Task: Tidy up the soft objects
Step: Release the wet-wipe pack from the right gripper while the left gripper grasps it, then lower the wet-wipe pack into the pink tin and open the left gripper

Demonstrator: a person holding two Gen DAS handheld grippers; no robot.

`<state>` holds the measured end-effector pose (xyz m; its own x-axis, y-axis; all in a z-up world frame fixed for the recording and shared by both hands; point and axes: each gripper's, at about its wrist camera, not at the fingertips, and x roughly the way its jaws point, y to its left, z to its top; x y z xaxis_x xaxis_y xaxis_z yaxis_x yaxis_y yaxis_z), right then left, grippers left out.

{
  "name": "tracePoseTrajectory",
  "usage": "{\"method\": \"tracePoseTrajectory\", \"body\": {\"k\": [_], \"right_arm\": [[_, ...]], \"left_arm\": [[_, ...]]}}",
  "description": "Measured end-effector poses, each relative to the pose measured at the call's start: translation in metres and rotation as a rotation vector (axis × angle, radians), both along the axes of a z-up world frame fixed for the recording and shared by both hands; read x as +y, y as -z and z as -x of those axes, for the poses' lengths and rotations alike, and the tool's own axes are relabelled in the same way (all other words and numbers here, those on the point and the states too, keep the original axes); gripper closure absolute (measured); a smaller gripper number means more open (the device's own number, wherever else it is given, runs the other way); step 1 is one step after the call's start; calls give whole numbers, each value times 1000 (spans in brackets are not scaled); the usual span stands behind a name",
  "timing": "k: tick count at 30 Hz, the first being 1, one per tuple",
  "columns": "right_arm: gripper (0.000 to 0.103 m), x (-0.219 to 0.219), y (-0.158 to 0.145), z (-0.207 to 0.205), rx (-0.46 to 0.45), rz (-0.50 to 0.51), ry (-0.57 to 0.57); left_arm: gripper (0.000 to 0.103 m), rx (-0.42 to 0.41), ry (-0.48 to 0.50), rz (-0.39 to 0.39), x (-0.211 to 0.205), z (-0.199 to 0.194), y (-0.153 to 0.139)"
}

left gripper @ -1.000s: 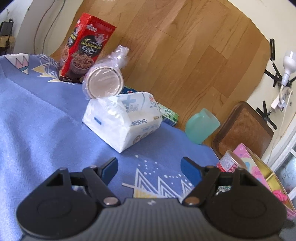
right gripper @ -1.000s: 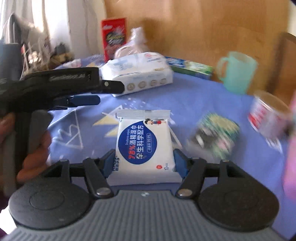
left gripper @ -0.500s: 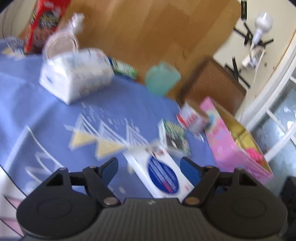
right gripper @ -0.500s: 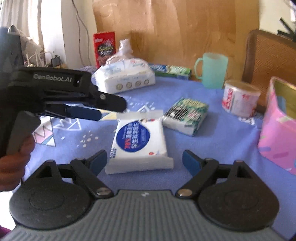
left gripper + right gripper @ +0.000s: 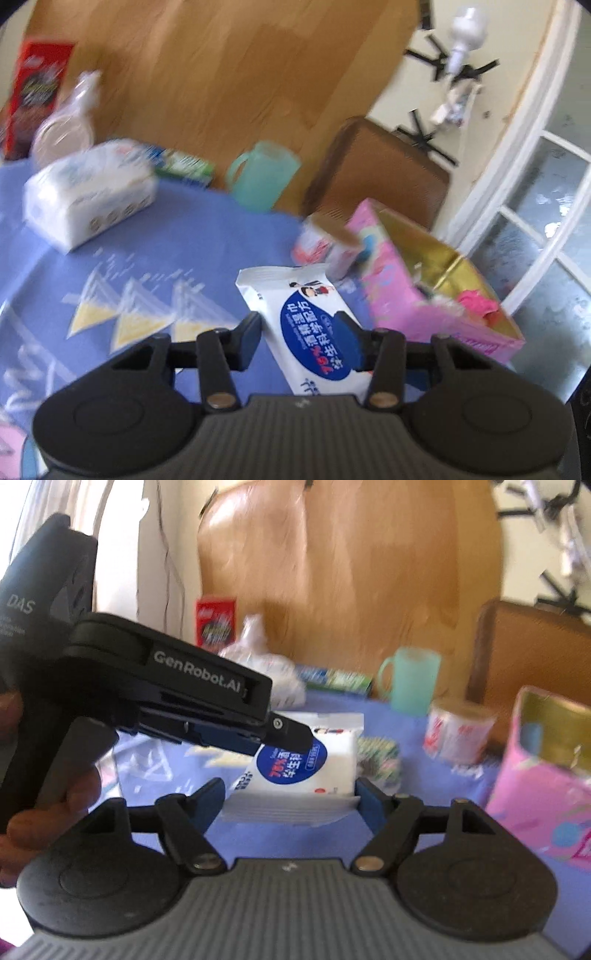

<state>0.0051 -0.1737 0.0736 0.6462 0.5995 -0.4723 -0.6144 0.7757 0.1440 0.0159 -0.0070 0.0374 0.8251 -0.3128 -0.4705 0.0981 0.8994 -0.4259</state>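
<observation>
Left fingers (image 5: 301, 341) just closed onto the wipes pack (image 5: 310, 325) between them, right fingers (image 5: 290, 801) eased open around it: handover toward pink box (image 5: 424, 291).

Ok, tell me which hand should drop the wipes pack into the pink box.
Left. The left gripper has just been closing, its fingers pinching the wipes pack, with the pink box close beside.

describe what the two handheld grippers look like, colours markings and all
Both match. The right gripper has a ribbed grey body, two round black discs, black linkage arms with silver rivets, and blue fingertip pads. The left gripper is built the same; seen side-on from the right wrist camera, it is a black pistol-grip tool with white "GenRobot.AI" and "DAS" lettering. No cables or sleeves show.
</observation>
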Motion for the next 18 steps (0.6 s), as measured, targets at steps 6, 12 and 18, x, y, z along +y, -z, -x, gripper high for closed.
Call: {"method": "tracePoseTrajectory", "body": {"k": [6, 12, 18], "right_arm": [[25, -39, -18, -11, -128, 1, 163], [24, -108, -21, -43, -133, -6, 374], [21, -158, 2, -82, -112, 91, 578]], "left_arm": [[60, -80, 152, -19, -57, -44, -34], [58, -102, 307, -53, -146, -99, -41], [41, -124, 334, -128, -195, -108, -38]]}}
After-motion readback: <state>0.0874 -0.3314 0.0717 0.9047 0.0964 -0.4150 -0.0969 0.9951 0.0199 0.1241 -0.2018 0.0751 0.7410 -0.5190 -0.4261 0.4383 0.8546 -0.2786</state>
